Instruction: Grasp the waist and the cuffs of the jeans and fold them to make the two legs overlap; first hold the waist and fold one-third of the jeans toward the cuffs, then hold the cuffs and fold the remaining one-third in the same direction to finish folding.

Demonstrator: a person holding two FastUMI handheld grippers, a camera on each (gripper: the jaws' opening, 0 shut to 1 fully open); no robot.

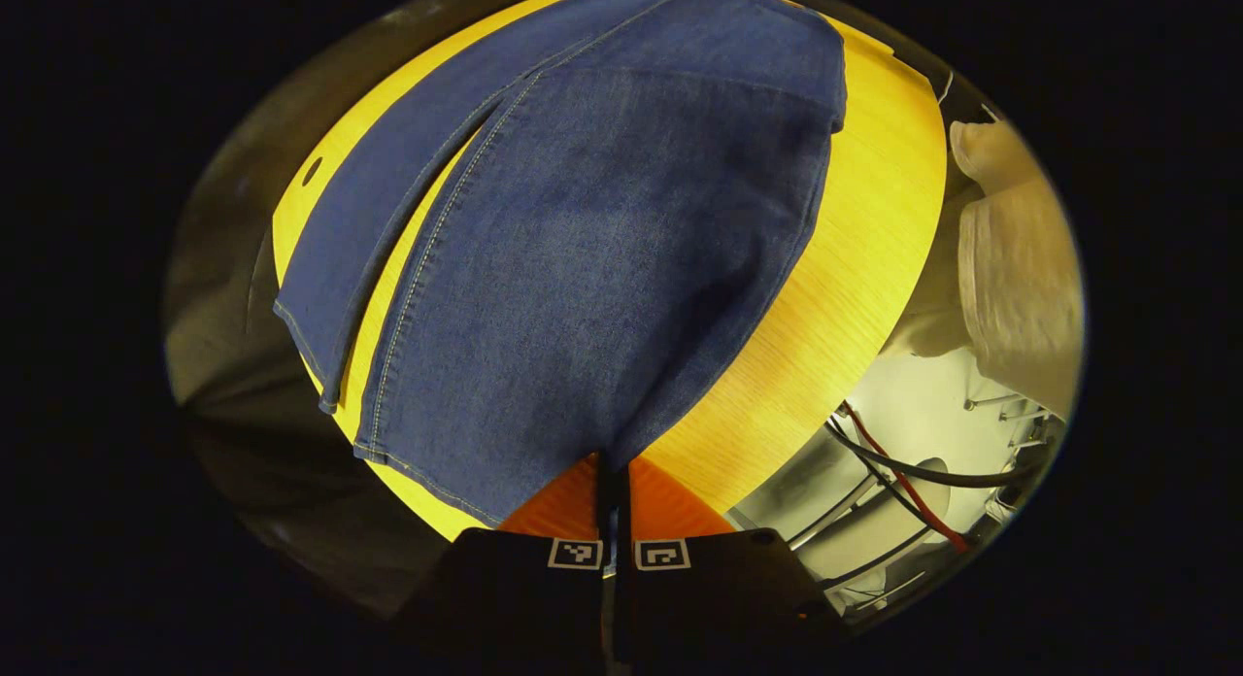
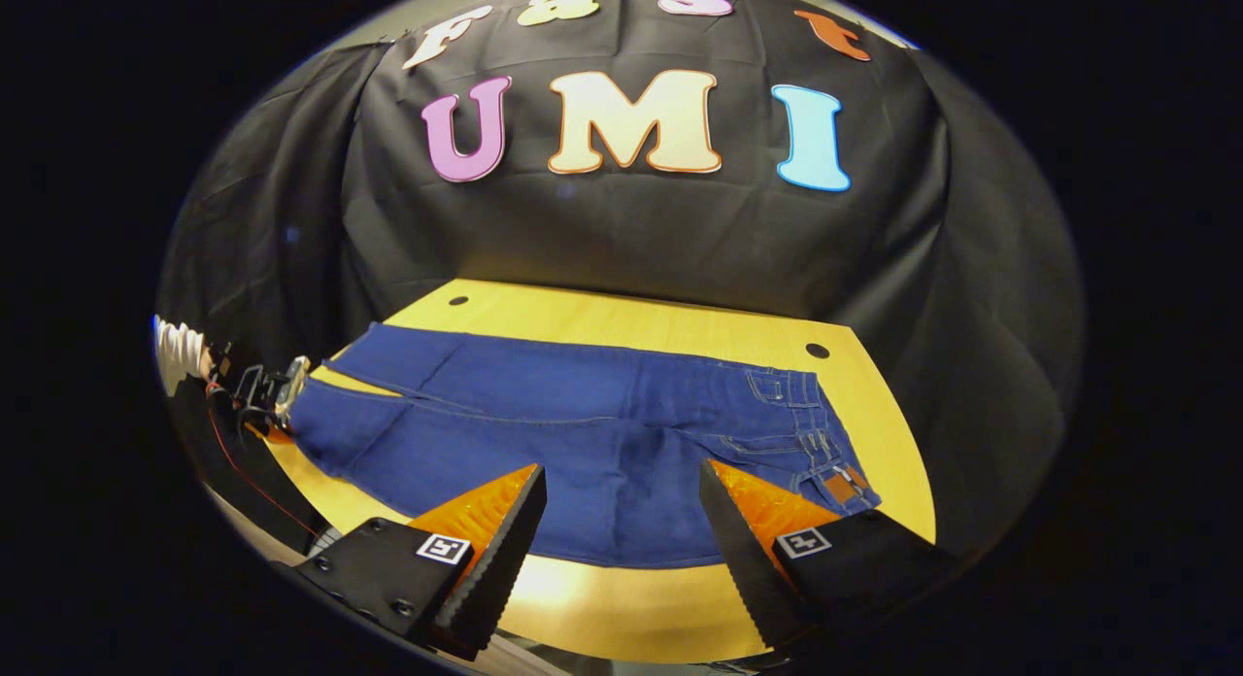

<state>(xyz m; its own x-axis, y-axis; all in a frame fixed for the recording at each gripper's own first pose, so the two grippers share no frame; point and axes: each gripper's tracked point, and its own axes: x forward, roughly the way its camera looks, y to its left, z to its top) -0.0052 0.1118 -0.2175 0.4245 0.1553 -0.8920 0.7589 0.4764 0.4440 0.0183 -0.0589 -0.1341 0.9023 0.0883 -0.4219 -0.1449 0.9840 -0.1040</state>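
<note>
- Yellow counter (image 2: pixel 641 317) carries the jeans (image 2: pixel 602 433), spread flat, legs apart.
- Left tool (image 1: pixel 612 482) pinches a cuff corner; right tool (image 2: pixel 621 530) gapes wide near the waist.
- Risk: that thin corner grip could slip, skewing the leg overlap.

Both my views are sharp in the middle and bend hard toward the rim, where straight edges curve. Light comes from above: the yellow table (image 2: pixel 621 608) shows a pale glare patch at its near edge in the right gripper view. The jeans (image 1: pixel 602 268) read evenly lit, stitching crisp. The lower left of the left gripper view is dim and murky.
</note>
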